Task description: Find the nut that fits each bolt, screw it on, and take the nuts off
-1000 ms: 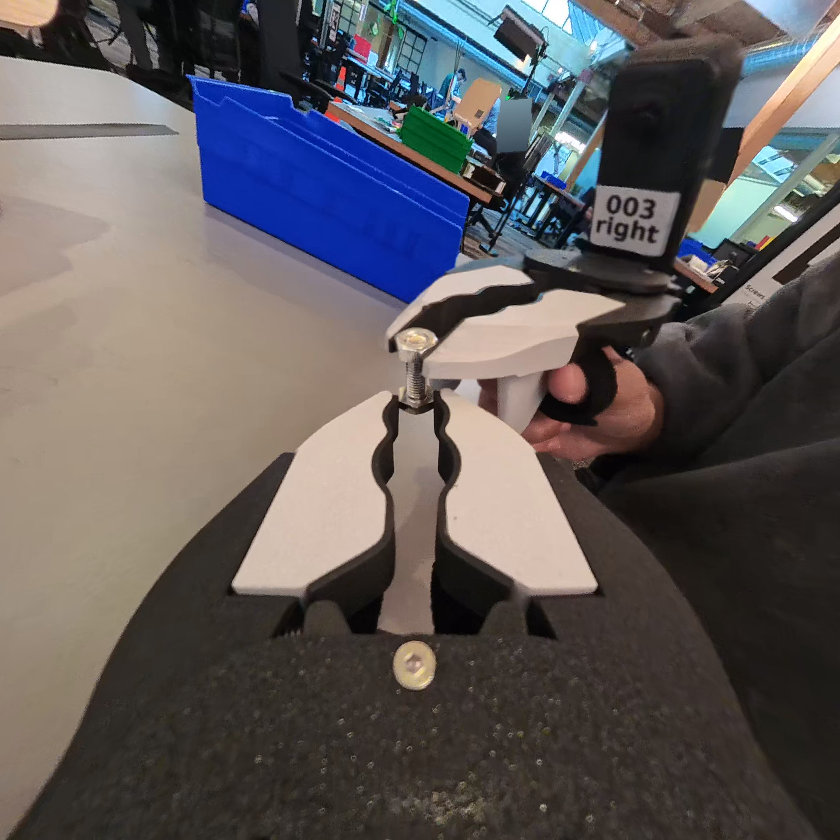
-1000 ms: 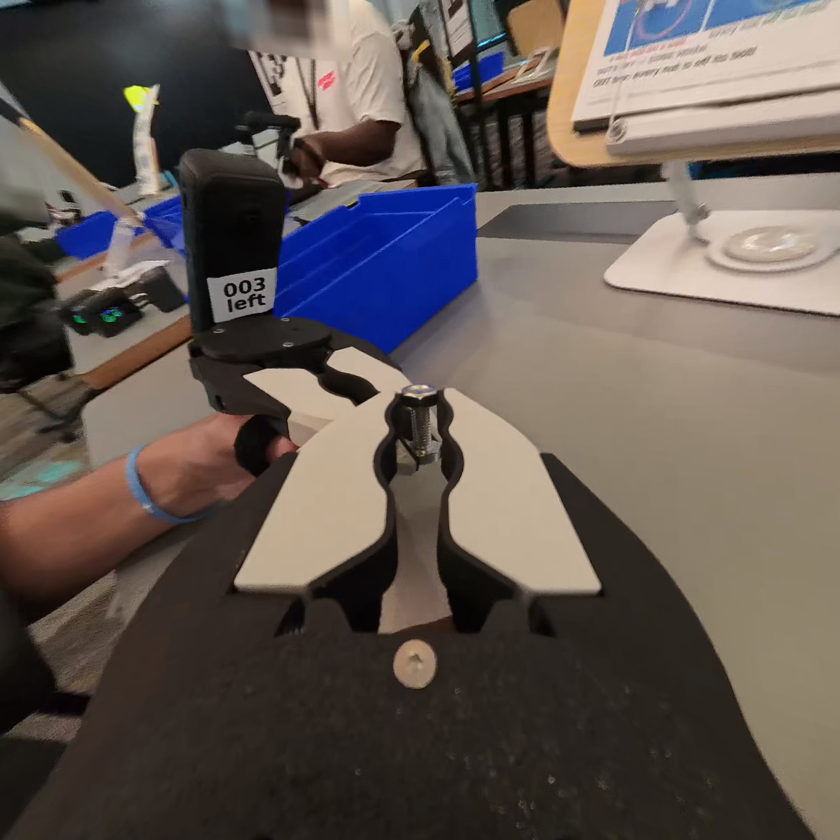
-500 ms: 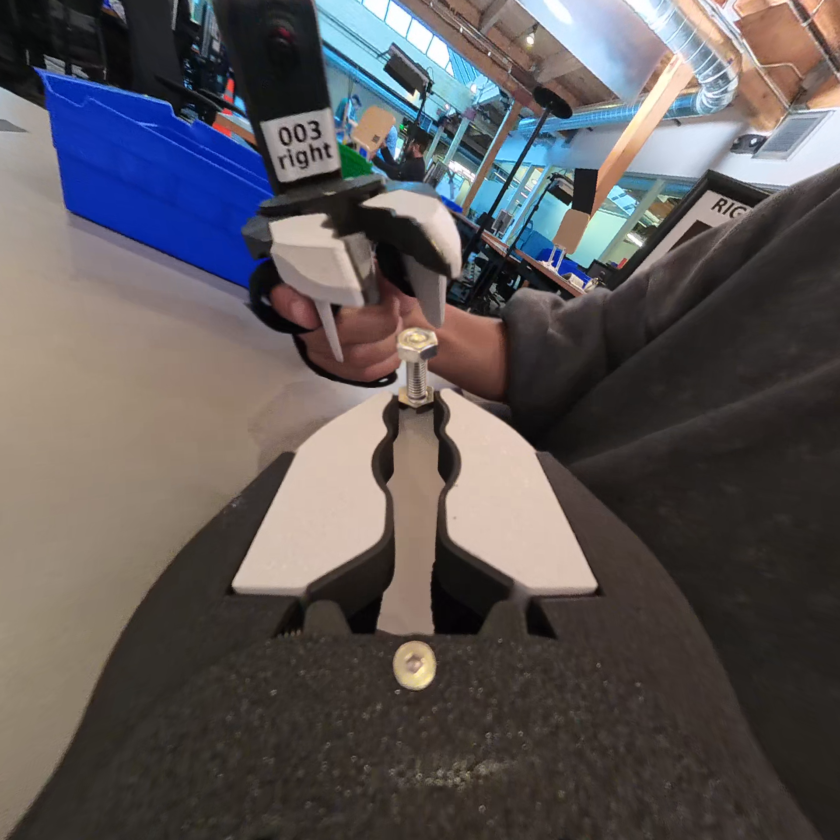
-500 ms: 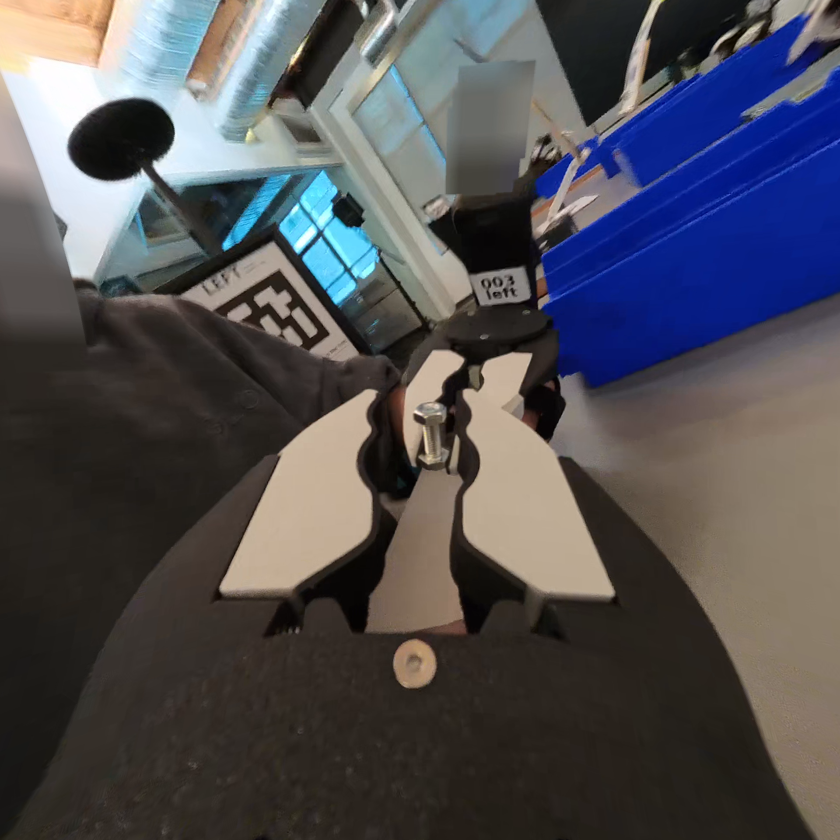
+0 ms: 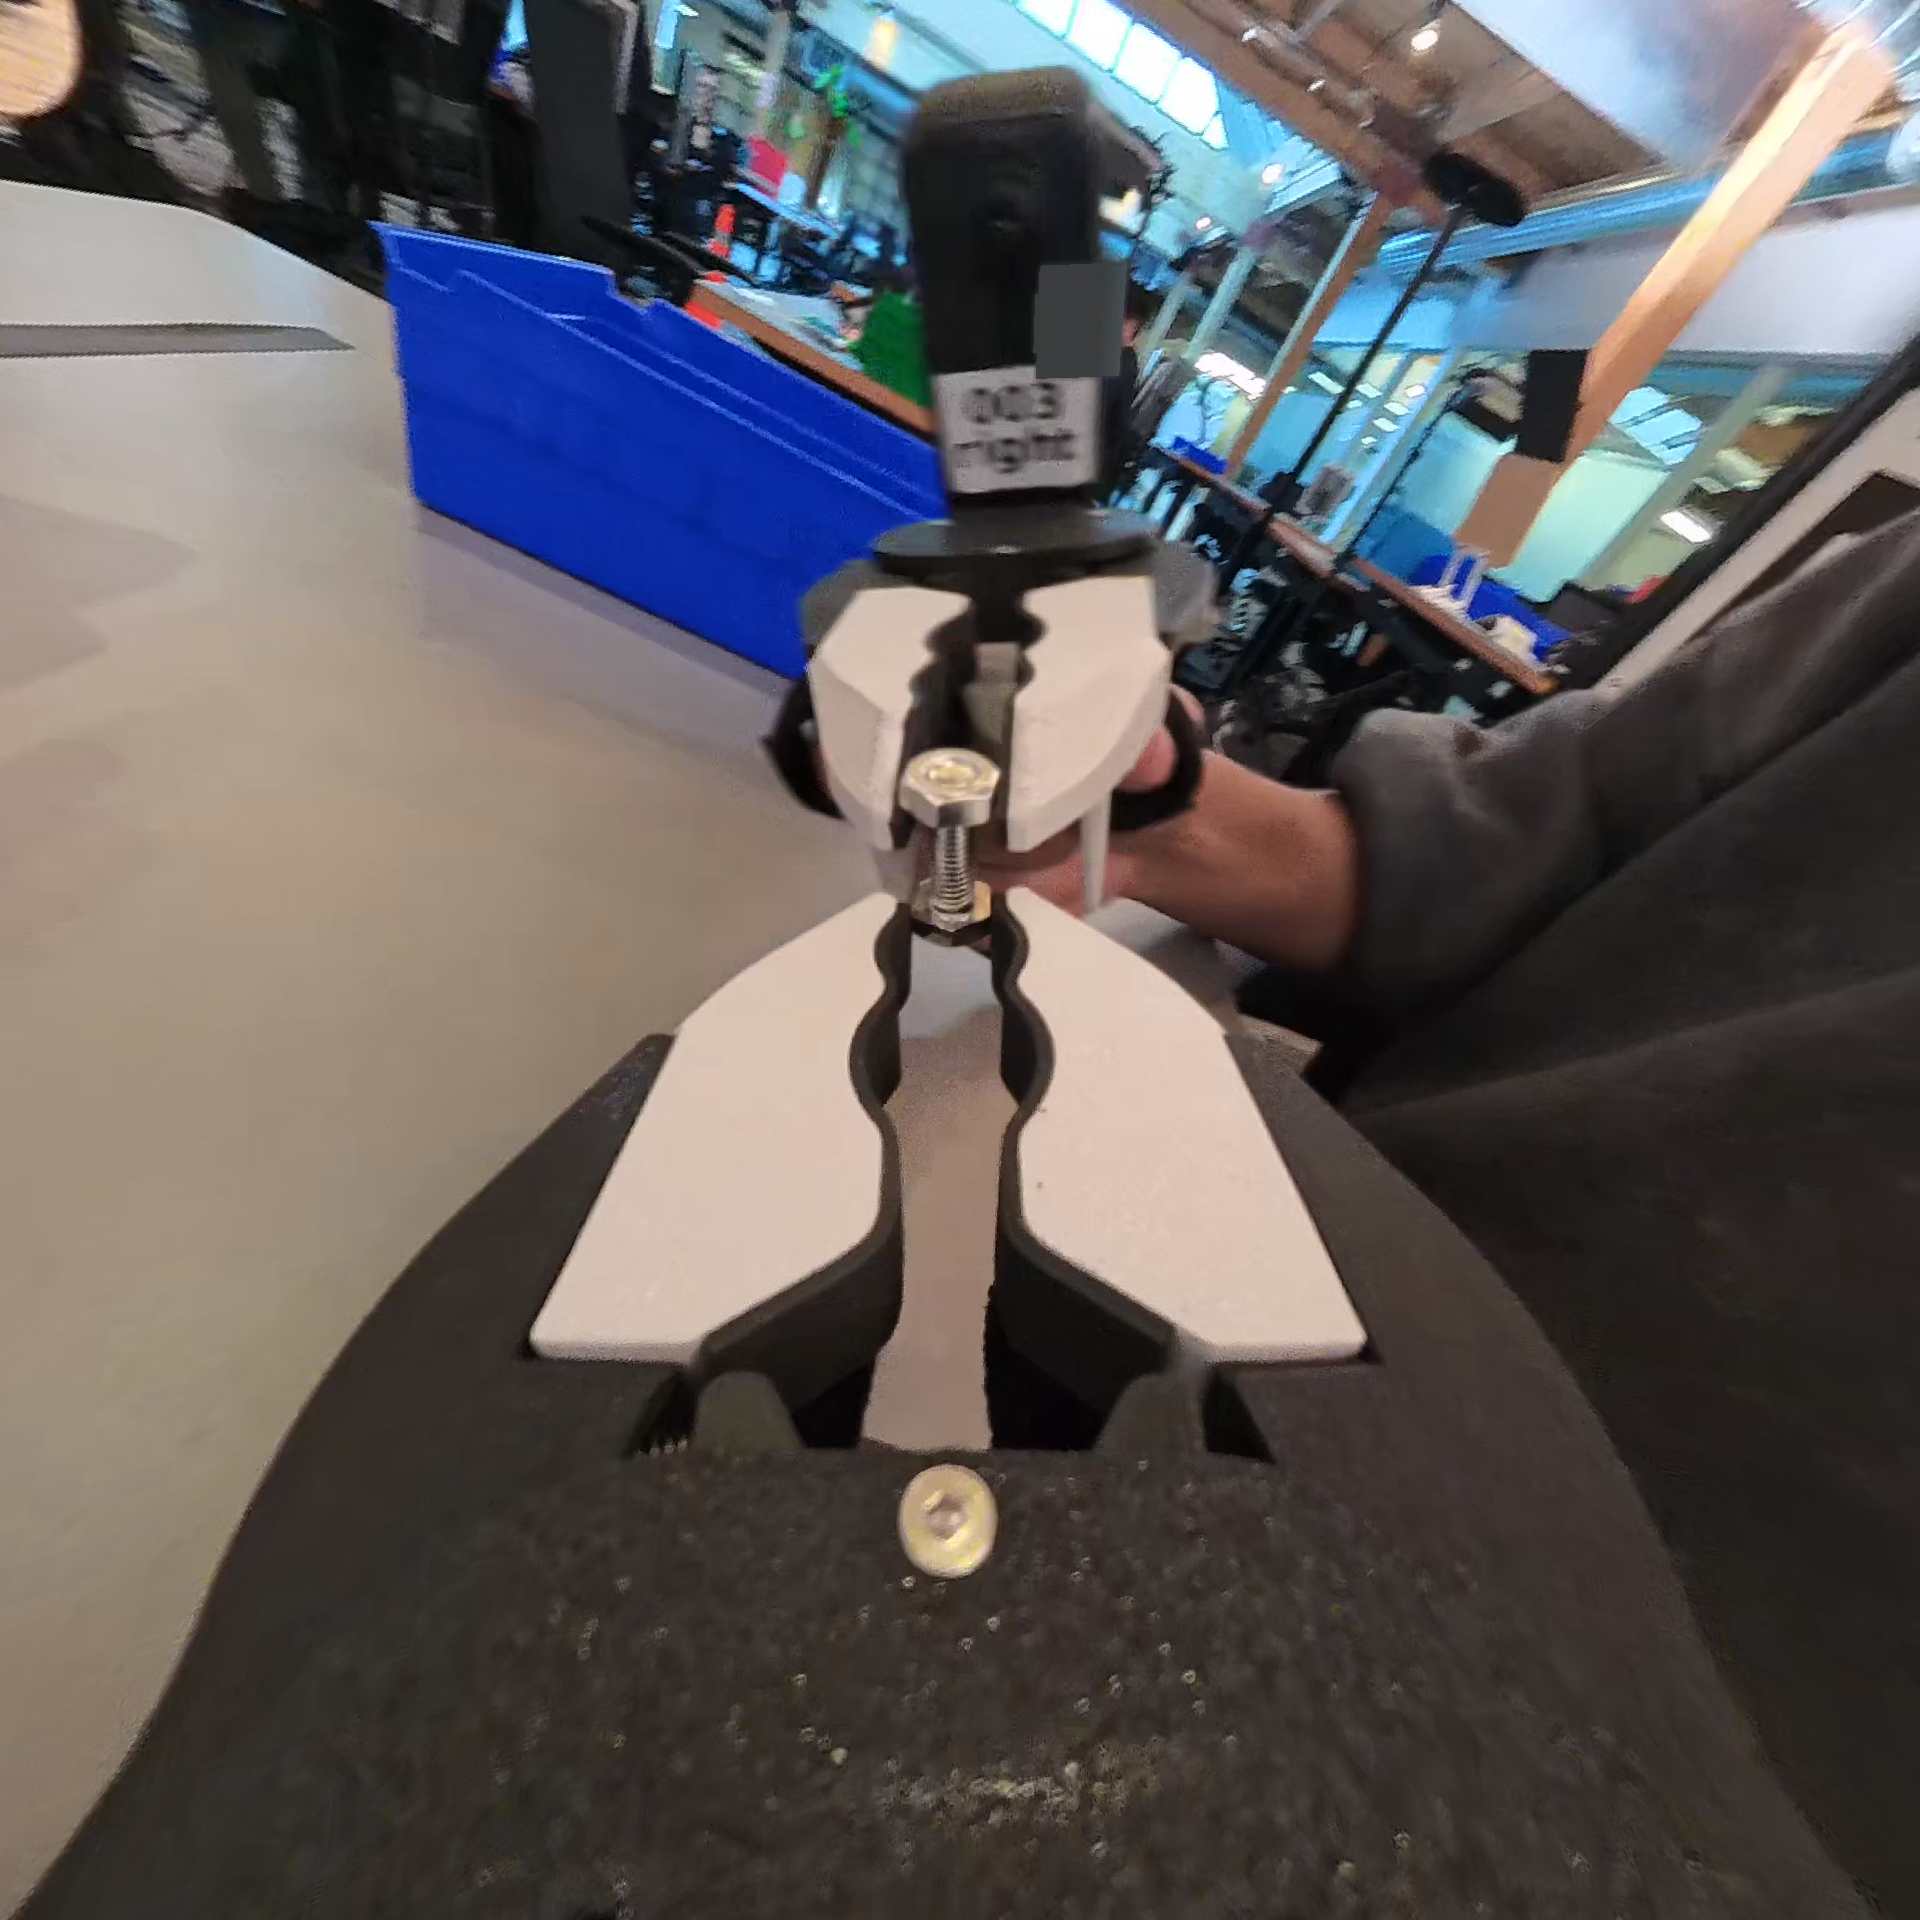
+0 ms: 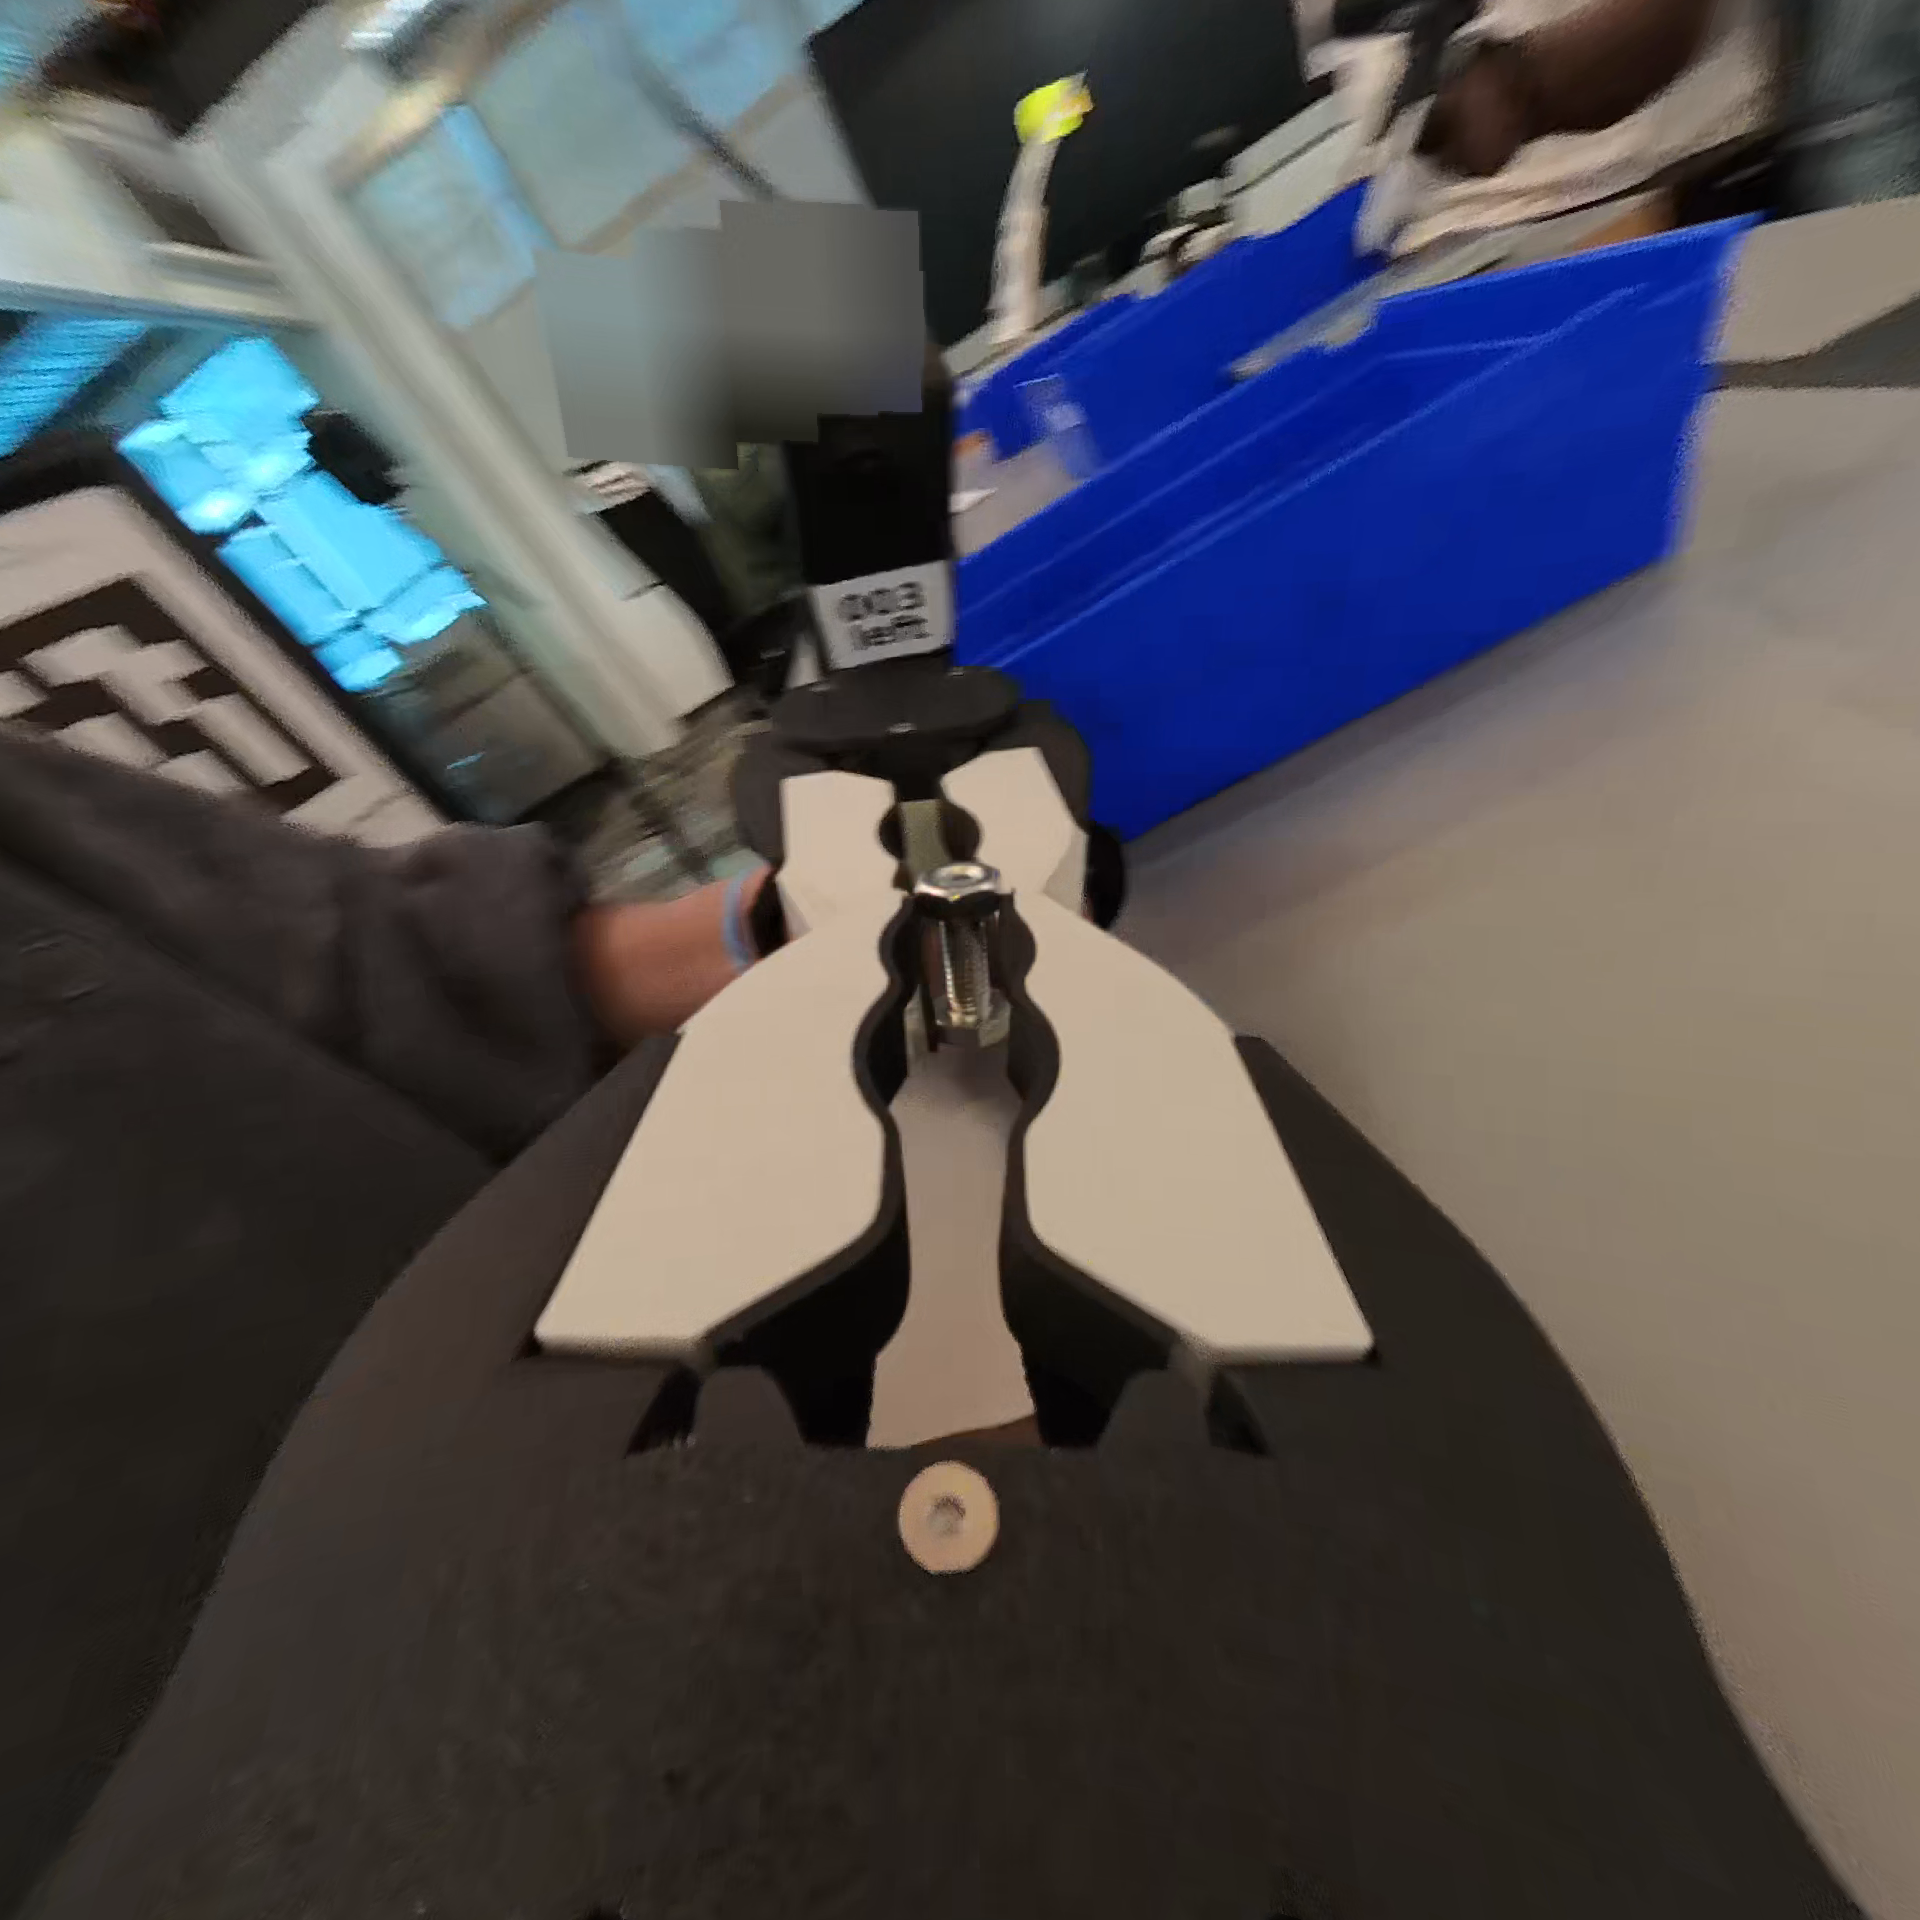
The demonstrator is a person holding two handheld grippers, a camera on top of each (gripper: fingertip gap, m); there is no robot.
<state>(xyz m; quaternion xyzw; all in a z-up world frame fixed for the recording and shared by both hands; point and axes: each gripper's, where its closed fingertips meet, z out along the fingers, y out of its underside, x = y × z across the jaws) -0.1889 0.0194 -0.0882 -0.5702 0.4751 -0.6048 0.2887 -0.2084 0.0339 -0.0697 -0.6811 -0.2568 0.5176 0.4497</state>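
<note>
A silver bolt [image 5: 948, 852] stands upright over the grey table with a nut [image 5: 948, 923] threaded on low on its shank. My left gripper [image 5: 948, 930] is shut on the nut. My right gripper [image 5: 951, 800] faces the left one, and its white fingers close on the bolt's hex head [image 5: 948, 795]. In the right wrist view the bolt [image 6: 961, 956] sits between my right gripper's fingertips [image 6: 958, 914], head at the top. The nut [image 6: 966, 1023] shows lower in the gap, with the left gripper's body [image 6: 914, 821] behind. The view is blurred.
A blue plastic bin [image 5: 623, 488] stands on the grey table [image 5: 312, 831] behind the grippers; it also shows in the right wrist view [image 6: 1351, 499]. A dark grey sleeve [image 5: 1662, 935] fills the right side. Desks and stands lie beyond the table's edge.
The right gripper let go of the bolt head, swung up and away open, then came back head-on and closed around the head. The left gripper kept hold of the nut.
</note>
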